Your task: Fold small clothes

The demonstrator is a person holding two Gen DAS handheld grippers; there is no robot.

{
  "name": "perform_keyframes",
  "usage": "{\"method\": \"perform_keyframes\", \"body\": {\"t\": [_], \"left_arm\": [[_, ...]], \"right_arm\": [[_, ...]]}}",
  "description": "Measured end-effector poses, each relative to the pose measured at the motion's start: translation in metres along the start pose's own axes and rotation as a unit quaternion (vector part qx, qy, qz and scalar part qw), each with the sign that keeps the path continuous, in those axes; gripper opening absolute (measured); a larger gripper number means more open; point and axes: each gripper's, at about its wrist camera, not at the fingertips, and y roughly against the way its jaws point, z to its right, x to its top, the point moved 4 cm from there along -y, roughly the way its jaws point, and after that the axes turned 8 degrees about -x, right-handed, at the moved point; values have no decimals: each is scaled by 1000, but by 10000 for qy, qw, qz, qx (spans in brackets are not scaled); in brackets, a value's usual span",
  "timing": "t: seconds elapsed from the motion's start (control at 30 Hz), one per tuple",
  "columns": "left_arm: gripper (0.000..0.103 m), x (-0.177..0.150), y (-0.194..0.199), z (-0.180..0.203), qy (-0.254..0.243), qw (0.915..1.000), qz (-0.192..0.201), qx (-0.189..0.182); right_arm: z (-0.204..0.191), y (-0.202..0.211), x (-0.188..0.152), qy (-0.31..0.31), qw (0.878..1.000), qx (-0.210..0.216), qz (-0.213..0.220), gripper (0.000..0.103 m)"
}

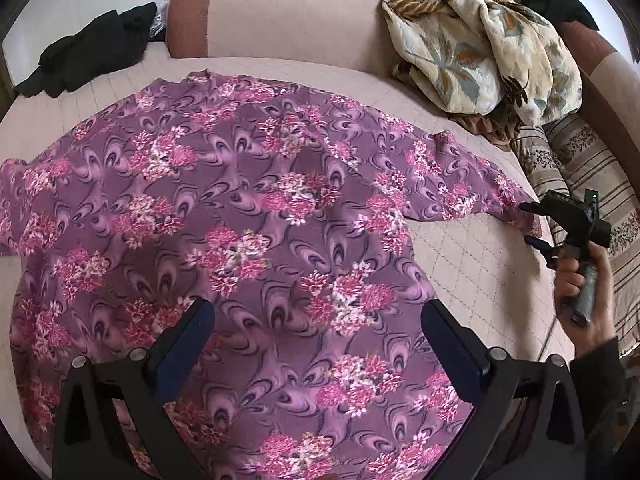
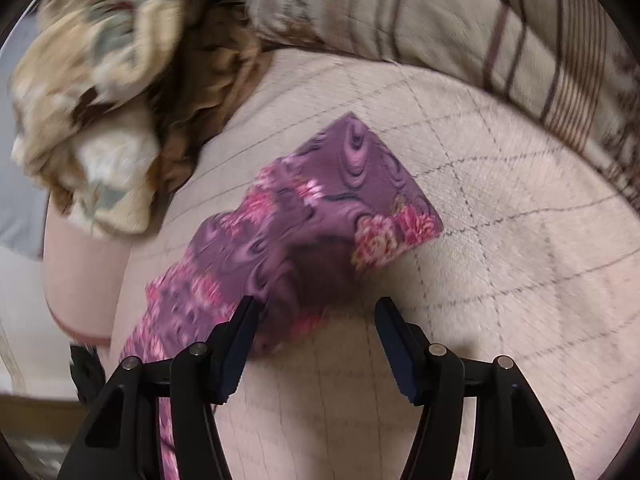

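A purple garment with pink flowers (image 1: 248, 216) lies spread flat on a pale quilted seat (image 1: 472, 264). My left gripper (image 1: 318, 320) hangs over its lower middle, open, with nothing between its fingers. The right sleeve (image 2: 320, 220) stretches out across the quilted seat (image 2: 500, 240). My right gripper (image 2: 316, 304) is open just short of the sleeve end; its left finger (image 2: 240, 328) is at the sleeve's edge, and the pads do not press on the cloth. From the left wrist view, a hand holds the right gripper (image 1: 526, 222) at the cuff.
A crumpled beige floral blanket (image 1: 480, 48) lies at the back right, with a striped cushion (image 1: 592, 184) beside it. Black clothing (image 1: 88, 52) sits at the back left. The pink backrest (image 1: 280, 12) rises behind the garment. Blanket (image 2: 92, 100) and cushion (image 2: 440, 20) are close beyond the sleeve.
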Motion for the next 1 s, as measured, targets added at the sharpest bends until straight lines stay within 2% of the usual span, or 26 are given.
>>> {"method": "perform_keyframes", "body": {"t": [0.07,0.13,0.17,0.23,0.3,0.33,0.4,0.47,0.53,0.63,0.7,0.8,0.87,0.97,1.0], "left_arm": [[103,-1,3,-5,1,10000,40,4],[103,-2,3,-16,117,9999,-19,50],[103,-2,4,-21,209,9998,-32,22],[103,-1,10,-31,386,9992,-16,-33],[103,3,20,-37,453,9989,106,-42],[103,5,25,-40,468,9987,186,-34],[103,10,35,-45,510,9983,294,-45],[103,15,47,-50,588,9975,381,-82],[103,19,64,-59,701,9961,525,-100],[103,21,95,-79,933,9923,814,-45],[103,12,112,-98,1136,9888,969,11],[103,-2,119,-129,1434,9834,1103,133],[103,-2,107,-152,1674,9806,1011,144],[103,0,88,-171,1794,9803,818,114],[103,0,83,-173,1847,9796,789,53]], "right_arm": [[-11,-3,6,206,9992,-175,287,63],[-18,-7,13,412,9965,-493,543,40],[-20,-9,16,469,9948,-631,642,22],[-25,1,15,411,9947,-492,804,15],[-46,30,10,684,9894,-400,1215,13],[-67,52,3,998,9826,-298,1541,13],[-109,95,-21,1617,9669,189,1966,13],[-155,140,-70,2436,9399,776,2263,13],[-187,169,-124,3104,9138,1271,2291,13],[-220,183,-208,3939,8795,1788,1984,13],[-230,178,-258,4329,8635,1947,1705,13],[-232,145,-326,4869,8435,1953,1152,14],[-231,106,-364,5193,8324,1818,657,18],[-219,57,-405,5519,8200,1479,-330,46],[-214,50,-408,5515,8186,1487,-607,46]]}}
